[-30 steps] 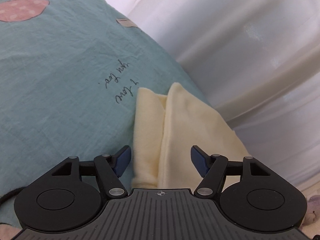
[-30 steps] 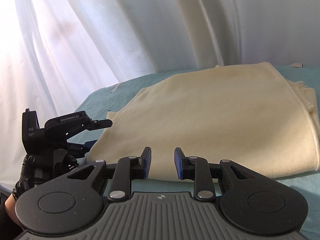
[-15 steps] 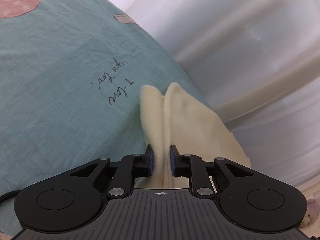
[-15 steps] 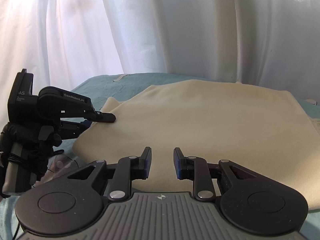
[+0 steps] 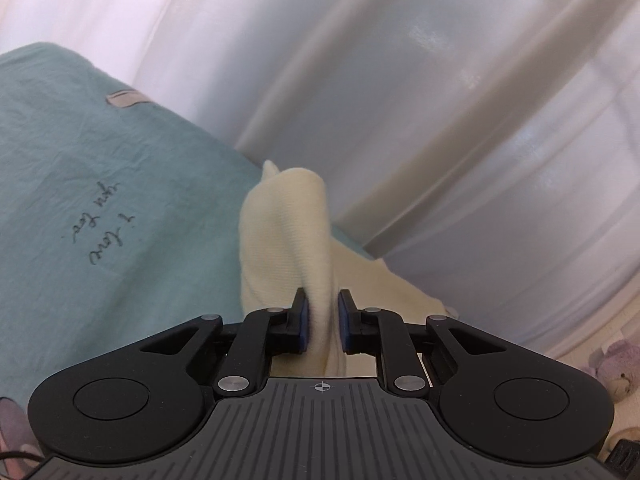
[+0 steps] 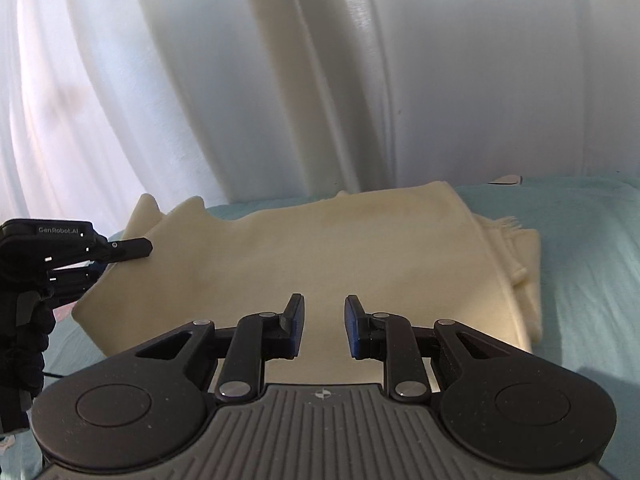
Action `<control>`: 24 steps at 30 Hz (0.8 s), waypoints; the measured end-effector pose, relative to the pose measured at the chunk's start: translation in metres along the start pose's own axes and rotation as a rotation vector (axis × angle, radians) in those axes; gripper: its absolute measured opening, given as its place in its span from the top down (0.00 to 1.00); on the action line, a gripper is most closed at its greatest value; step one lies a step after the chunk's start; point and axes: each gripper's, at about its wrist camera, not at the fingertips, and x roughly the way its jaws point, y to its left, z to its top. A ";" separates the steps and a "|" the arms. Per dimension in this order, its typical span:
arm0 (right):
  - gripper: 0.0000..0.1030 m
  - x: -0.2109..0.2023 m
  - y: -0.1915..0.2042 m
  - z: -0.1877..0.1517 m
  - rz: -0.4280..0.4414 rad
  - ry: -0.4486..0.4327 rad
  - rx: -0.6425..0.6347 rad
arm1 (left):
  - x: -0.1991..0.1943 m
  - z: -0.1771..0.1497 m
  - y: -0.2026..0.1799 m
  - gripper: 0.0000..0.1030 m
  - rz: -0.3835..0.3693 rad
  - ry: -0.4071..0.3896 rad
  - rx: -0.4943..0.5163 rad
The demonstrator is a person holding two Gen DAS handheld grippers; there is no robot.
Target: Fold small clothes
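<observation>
The left gripper [image 5: 322,320] had just been closing, and in its own wrist view its blue pads pinched a raised fold of the cream garment [image 5: 288,232], which stood up from between the jaws toward 12 o'clock. The rest of the garment trailed off toward 4 o'clock over the teal bed sheet [image 5: 100,184]. On that sheet, at about 9 o'clock from the lifted fold, dark handwritten script [image 5: 102,232] appeared upside down to the camera; it seemed to read "I love you too", though the last words were hard to make out. A small brownish printed patch [image 5: 126,99] sat toward 10 o'clock near the sheet's far edge. White curtains [image 5: 440,100] filled the view from 12 to 3 o'clock. In the right wrist view the right gripper [image 6: 324,326] held its jaws narrowly apart over the near edge of the garment, and I could not tell whether the pads touched cloth. The garment lay mostly flat, its 10 o'clock corner lifted by the left gripper, whose black body bore the white lettering "GenRobot.AI" [image 6: 60,230].
</observation>
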 end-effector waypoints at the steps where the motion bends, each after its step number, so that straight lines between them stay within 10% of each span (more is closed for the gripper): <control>1: 0.79 -0.003 -0.006 0.002 -0.010 -0.010 0.020 | 0.006 -0.003 -0.011 0.83 0.000 0.010 0.029; 11: 0.79 -0.006 -0.023 -0.003 -0.049 0.013 0.050 | 0.068 -0.064 -0.048 0.86 -0.010 0.148 0.115; 18: 0.79 0.004 -0.022 0.000 -0.030 0.029 0.048 | 0.035 -0.057 -0.037 0.58 -0.118 0.175 0.068; 24: 0.79 0.016 -0.010 0.000 0.010 0.064 0.023 | -0.021 -0.048 -0.024 0.54 -0.043 -0.025 0.064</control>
